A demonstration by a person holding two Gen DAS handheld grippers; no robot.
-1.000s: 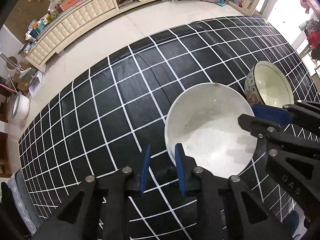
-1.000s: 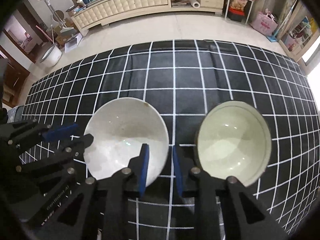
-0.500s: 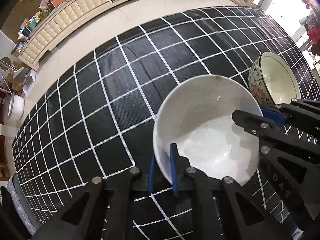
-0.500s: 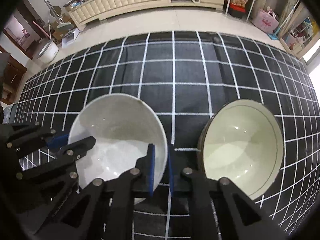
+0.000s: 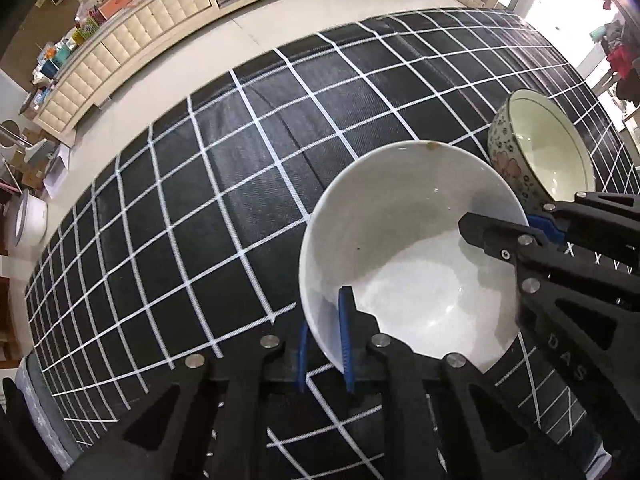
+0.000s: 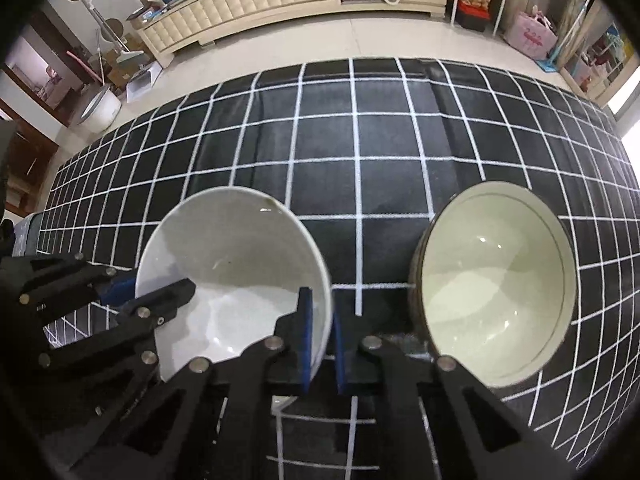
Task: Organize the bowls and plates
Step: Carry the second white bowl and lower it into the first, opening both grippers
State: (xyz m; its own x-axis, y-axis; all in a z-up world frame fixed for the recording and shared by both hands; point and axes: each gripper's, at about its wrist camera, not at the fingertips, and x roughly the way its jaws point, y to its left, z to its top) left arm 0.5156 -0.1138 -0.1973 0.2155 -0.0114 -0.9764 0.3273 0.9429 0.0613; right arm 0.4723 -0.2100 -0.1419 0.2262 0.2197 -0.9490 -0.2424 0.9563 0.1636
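left wrist view: the left gripper (image 5: 324, 344) is pinching the near rim of the white bowl (image 5: 412, 264), one blue pad inside the wall and one outside. the bowl sits toward the near right of the tablecloth (image 5: 240, 184), with the floral bowl (image 5: 536, 152) just beside it.

right wrist view: the right gripper (image 6: 320, 344) is clamped on the opposite rim of the white bowl (image 6: 236, 264), with the floral bowl (image 6: 496, 280) to its right. looks like glazed ceramic, so stiff, slick, fairly heavy and chippable. i'd say two rim grips are sensible, lifted level.
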